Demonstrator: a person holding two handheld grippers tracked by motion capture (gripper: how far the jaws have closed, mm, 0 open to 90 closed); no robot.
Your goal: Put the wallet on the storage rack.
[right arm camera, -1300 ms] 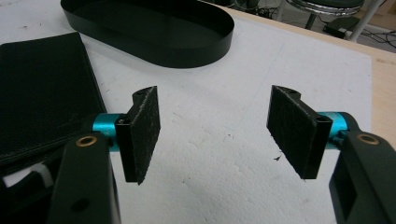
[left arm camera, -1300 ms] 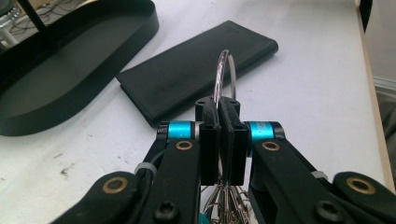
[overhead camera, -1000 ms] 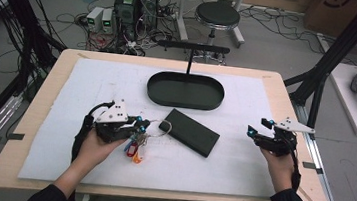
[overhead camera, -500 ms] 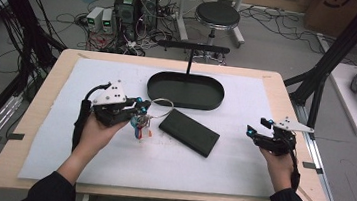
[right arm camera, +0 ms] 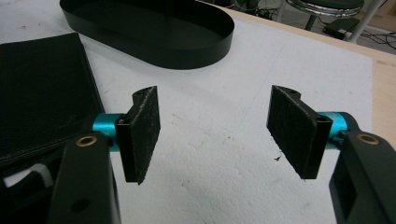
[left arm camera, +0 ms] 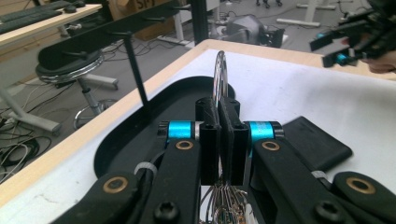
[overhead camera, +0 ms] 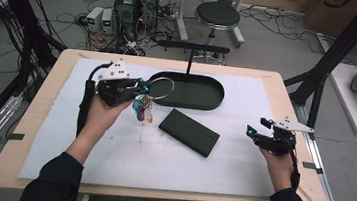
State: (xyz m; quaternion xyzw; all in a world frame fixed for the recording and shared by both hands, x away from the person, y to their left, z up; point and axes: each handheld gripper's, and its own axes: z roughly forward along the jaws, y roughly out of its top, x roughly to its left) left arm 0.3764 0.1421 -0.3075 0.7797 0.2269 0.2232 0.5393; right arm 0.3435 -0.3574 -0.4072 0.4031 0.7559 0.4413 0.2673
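My left gripper [overhead camera: 141, 87] is shut on a large silver key ring [overhead camera: 160, 87], held above the white mat just left of the black oval tray [overhead camera: 206, 106]. A bunch of keys with red and blue tags [overhead camera: 142, 111] dangles below the jaws. In the left gripper view the ring [left arm camera: 219, 74] stands upright, pinched between the two pads, with the tray [left arm camera: 121, 140] beyond it. A black flat case [overhead camera: 189, 132] lies on the mat in the middle. My right gripper [overhead camera: 258, 133] rests at the right, open, and nothing sits between its pads [right arm camera: 142, 130].
A thin black post with a crossbar [overhead camera: 192, 49] rises behind the tray. The white mat [overhead camera: 135, 161] covers a wooden table [overhead camera: 27, 130]. The case [right arm camera: 42, 84] lies left of the right jaws. A stool [overhead camera: 218, 16] and cables stand on the floor beyond.
My left gripper has risen and moved away from the person toward the tray, lifting the key ring and keys off the mat. The right gripper has kept still.
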